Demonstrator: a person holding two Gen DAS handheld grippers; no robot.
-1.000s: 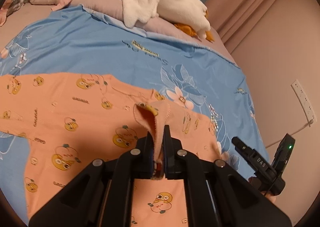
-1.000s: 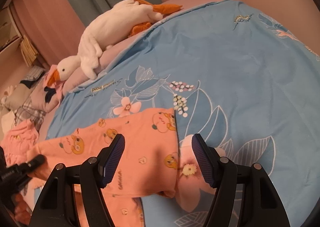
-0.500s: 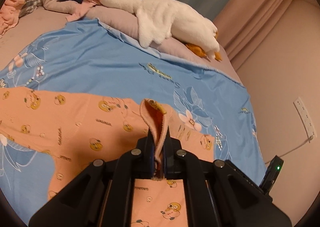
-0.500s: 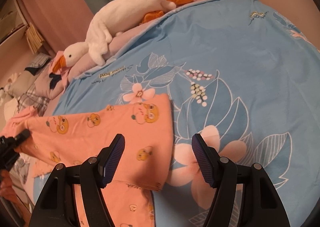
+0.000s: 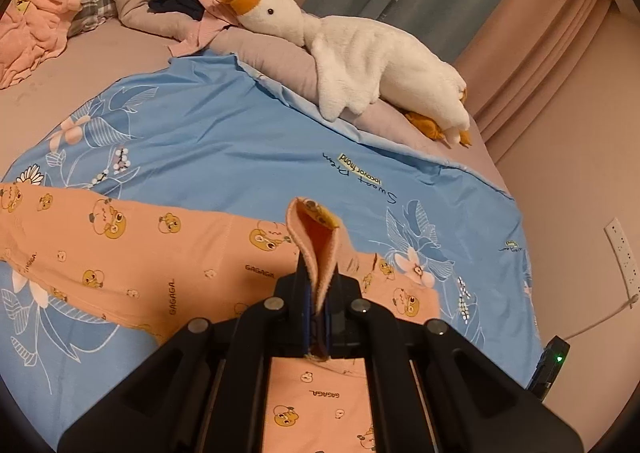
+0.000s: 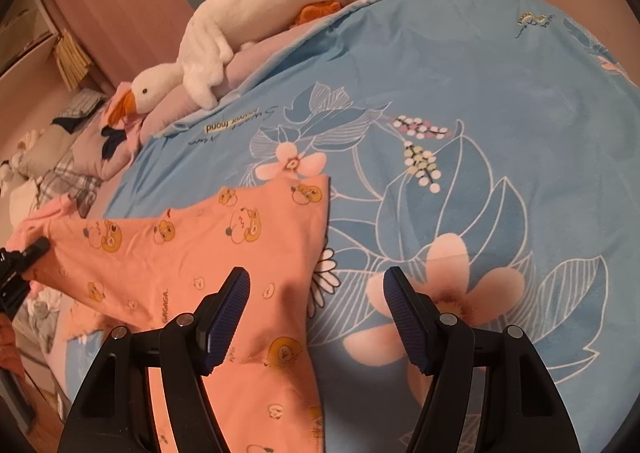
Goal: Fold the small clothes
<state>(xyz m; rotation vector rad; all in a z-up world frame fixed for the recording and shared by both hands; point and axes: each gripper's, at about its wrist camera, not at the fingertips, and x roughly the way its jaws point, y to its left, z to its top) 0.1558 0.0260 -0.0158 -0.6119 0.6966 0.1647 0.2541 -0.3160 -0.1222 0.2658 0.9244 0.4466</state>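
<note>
Crosswise on blue quilt (image 5: 248, 157), orange garment (image 5: 132, 257), left jaws pinching it, right jaws apart.

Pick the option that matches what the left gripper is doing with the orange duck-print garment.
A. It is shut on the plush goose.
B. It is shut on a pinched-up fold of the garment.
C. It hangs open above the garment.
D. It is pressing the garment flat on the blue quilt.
B: the left gripper is shut on a fold of the orange garment that stands up between its fingers.
</note>
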